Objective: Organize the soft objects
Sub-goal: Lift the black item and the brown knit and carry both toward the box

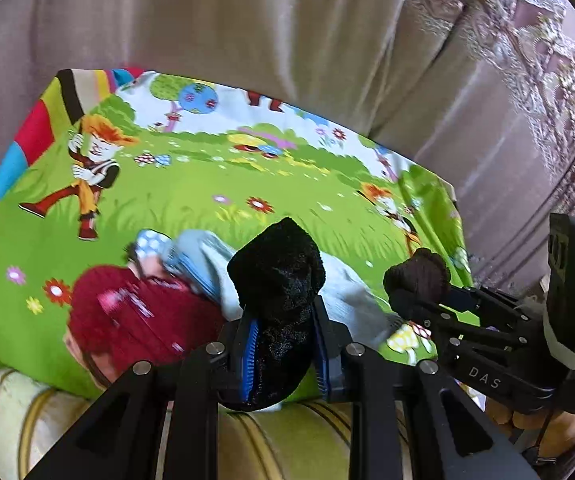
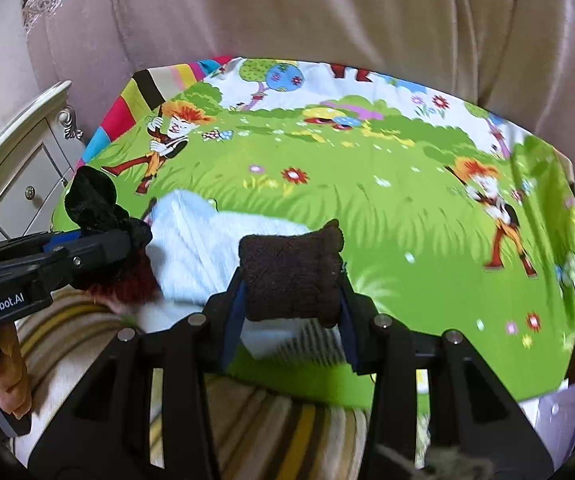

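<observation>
Pinching a black sock (image 1: 277,304), the left tongs (image 1: 285,356) risk dropping it; right tongs (image 2: 291,316) clamp a brown sock (image 2: 291,276) whose shallow hold may slip.

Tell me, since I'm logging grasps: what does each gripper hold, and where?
Left gripper: fuzzy black sock, pinched near its lower end. Right gripper: fuzzy dark-brown sock, pinched across its middle.

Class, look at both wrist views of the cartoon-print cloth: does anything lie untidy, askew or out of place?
Yes. At the near edge of the cartoon-print cloth, a dark red knitted item and a light blue-grey cloth lie crumpled and overlapping. The left gripper holds a black sock; the right gripper holds a dark brown sock.
</observation>
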The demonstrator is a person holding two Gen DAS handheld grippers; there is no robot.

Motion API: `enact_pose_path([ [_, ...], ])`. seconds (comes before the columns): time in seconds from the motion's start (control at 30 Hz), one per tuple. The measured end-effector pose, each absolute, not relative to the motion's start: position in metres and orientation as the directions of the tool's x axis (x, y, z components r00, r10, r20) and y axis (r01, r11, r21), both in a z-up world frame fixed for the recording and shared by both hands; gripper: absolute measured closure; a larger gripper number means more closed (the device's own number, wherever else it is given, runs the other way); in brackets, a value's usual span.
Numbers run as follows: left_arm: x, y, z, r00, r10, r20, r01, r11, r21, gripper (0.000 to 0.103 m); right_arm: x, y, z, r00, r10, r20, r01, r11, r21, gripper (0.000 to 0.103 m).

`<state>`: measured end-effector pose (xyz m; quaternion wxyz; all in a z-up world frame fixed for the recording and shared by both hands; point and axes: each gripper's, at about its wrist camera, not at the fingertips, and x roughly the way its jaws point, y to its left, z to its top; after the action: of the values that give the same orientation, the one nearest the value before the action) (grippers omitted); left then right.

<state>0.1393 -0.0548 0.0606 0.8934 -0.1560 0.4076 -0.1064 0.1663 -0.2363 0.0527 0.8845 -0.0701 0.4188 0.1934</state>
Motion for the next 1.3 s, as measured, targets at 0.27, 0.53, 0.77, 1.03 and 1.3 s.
enact_pose_path([
  [0.27,0.114,-0.089,0.067,0.622,-0.368,-0.691,0.128,0.919,-0.374,0.078,0.129,-0.27,0.059,0.59,0.269,-0.762,-0.357,0.933,0.053,0.058],
  [0.53,0.09,-0.124,0.074,0.6,-0.406,-0.689,0.192,0.909,-0.369,0.078,0.094,-0.301,0.068,0.619,0.256,-0.743,-0.315,0.947,0.064,0.058],
  [0.77,0.073,-0.16,0.078,0.563,-0.452,-0.692,0.257,0.892,-0.372,0.078,0.064,-0.336,0.079,0.651,0.231,-0.723,-0.262,0.962,0.072,0.058],
  [1.03,0.061,-0.203,0.078,0.512,-0.507,-0.693,0.334,0.861,-0.384,0.078,0.035,-0.39,0.089,0.695,0.15,-0.704,-0.157,0.986,0.055,0.058],
  [1.3,0.051,-0.243,0.078,0.455,-0.557,-0.695,0.409,0.824,-0.393,0.078,0.014,-0.454,0.089,0.717,0.042,-0.696,-0.01,0.999,0.049,0.058],
])
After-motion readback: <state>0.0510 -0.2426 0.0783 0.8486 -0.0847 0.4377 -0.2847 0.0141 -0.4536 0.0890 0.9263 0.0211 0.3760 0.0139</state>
